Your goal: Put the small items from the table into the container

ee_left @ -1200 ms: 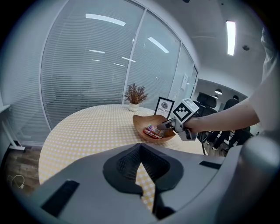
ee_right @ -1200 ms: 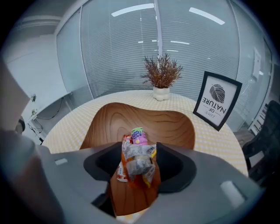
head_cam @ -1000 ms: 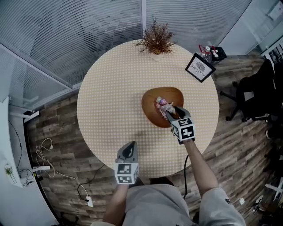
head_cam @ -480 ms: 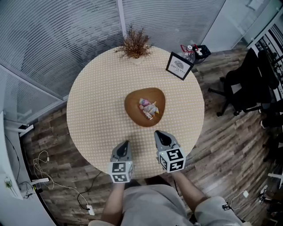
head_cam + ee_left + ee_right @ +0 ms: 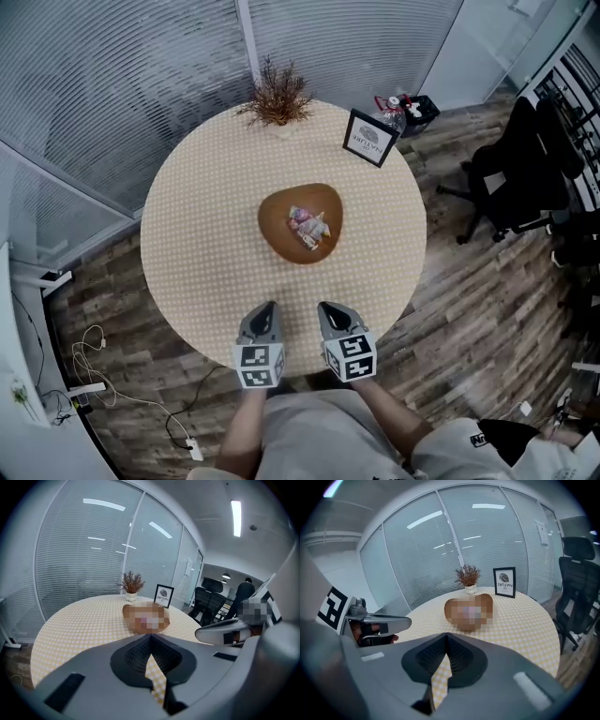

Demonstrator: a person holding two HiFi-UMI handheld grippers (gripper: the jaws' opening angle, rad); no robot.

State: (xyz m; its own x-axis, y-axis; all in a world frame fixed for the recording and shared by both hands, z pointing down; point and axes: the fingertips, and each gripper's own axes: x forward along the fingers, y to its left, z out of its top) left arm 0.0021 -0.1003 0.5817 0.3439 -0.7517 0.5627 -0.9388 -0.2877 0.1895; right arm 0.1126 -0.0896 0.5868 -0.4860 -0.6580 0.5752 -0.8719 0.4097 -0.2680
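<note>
1. The left tool [image 5: 265, 311] and the right tool [image 5: 330, 310] hover side by side over the bench [image 5: 197, 225] near its front edge, both pressed together and empty.
2. The small items [image 5: 307, 226] lie inside the brown container [image 5: 277, 232] at mid-bench.

An office, prob. a small meeting room. The walls are glass partitions [image 5: 141, 84] w/ horizontal blinds, floor to ceiling. In the middle stands a round table [image 5: 206, 253] w/ a checked cloth; on it are a framed sign [image 5: 367, 138] and a dried plant [image 5: 277, 94] in a small pot. Black swivel chairs [image 5: 525, 178] stand at the right on the wood-look floor [image 5: 450, 300]. A long ceiling lamp [image 5: 236, 517] is lit above. Cables [image 5: 94, 337] lie on the floor by the wall.
</note>
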